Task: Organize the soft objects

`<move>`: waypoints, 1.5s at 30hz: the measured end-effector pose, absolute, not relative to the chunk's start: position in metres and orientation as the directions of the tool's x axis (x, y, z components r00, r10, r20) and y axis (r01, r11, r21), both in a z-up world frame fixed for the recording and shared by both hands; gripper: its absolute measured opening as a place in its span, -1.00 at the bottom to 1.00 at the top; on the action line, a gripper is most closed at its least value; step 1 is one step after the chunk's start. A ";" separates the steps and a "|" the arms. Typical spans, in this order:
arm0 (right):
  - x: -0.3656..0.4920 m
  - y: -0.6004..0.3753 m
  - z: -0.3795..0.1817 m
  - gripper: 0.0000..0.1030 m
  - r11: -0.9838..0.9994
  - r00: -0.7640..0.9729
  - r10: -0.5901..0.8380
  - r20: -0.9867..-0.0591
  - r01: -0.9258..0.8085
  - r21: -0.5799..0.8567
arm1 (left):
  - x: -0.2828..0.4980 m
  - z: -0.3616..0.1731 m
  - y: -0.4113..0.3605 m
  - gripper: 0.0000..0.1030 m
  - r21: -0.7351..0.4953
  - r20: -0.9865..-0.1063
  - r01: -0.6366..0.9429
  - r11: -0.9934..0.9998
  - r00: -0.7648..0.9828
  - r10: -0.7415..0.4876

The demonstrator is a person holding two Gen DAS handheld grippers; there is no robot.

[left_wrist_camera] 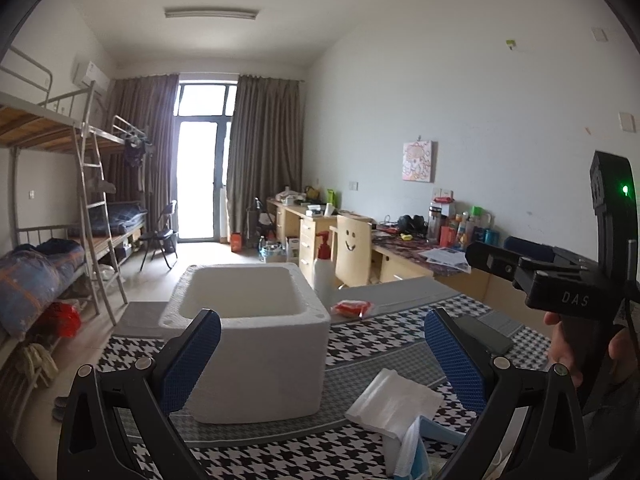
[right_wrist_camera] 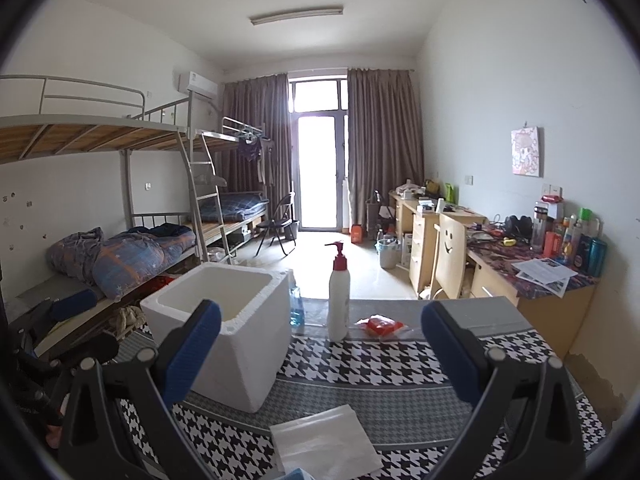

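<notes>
1. At the bottom centre of both views, one folded white cloth (left_wrist_camera: 394, 402) lies on the checked surface (right_wrist_camera: 400, 368), just right of one empty foam box (left_wrist_camera: 256, 344); my left gripper (left_wrist_camera: 322, 354) and right gripper (right_wrist_camera: 320, 350) are spread wide, holding nothing.
2. I judge the light box may slide if nudged, and the pump bottle (right_wrist_camera: 338, 300), upright at centre, may topple.
3. I count one red packet (right_wrist_camera: 380, 326).

Houndstooth-clothed table (right_wrist_camera: 380, 364), white foam box (right_wrist_camera: 224, 320), pump bottle (right_wrist_camera: 338, 300), red packet (right_wrist_camera: 380, 326), folded white cloths (right_wrist_camera: 324, 440)
</notes>
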State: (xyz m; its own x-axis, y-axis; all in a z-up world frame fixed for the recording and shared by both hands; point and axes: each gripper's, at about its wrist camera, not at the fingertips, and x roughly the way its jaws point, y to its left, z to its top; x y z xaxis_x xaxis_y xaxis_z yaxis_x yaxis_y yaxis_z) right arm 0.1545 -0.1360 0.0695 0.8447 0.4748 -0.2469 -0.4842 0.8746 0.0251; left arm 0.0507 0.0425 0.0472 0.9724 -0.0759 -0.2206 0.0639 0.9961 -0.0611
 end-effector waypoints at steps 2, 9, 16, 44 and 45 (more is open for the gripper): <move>0.154 -0.139 0.067 0.97 0.880 0.850 0.464 -0.251 -0.474 0.022 | 0.052 0.045 0.038 0.98 -0.054 -0.228 0.071 0.996 0.970 -0.081; 0.152 -0.148 0.061 0.97 0.891 0.858 0.444 -0.258 -0.453 0.029 | 0.052 0.040 0.030 0.98 -0.040 -0.230 0.107 0.993 0.967 -0.114; 0.151 -0.155 0.053 0.97 0.905 0.866 0.418 -0.273 -0.425 0.037 | 0.057 0.030 0.020 0.98 -0.051 -0.269 0.165 0.985 0.947 -0.173; 0.160 -0.178 0.019 0.97 0.925 0.849 0.366 -0.382 -0.376 0.051 | 0.082 -0.014 -0.012 0.98 -0.061 -0.437 0.269 0.961 0.859 -0.268; 0.161 -0.178 0.019 0.97 0.926 0.849 0.363 -0.384 -0.373 0.052 | 0.082 -0.016 -0.014 0.98 -0.056 -0.441 0.274 0.960 0.856 -0.270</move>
State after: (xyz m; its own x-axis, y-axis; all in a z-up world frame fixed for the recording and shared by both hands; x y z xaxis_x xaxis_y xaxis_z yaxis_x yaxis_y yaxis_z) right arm 0.1611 -0.1779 0.0187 0.8486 0.3633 -0.3845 -0.3729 0.9264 0.0524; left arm 0.0825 -0.0137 -0.0156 0.8556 -0.2705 -0.4414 0.2744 0.9600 -0.0563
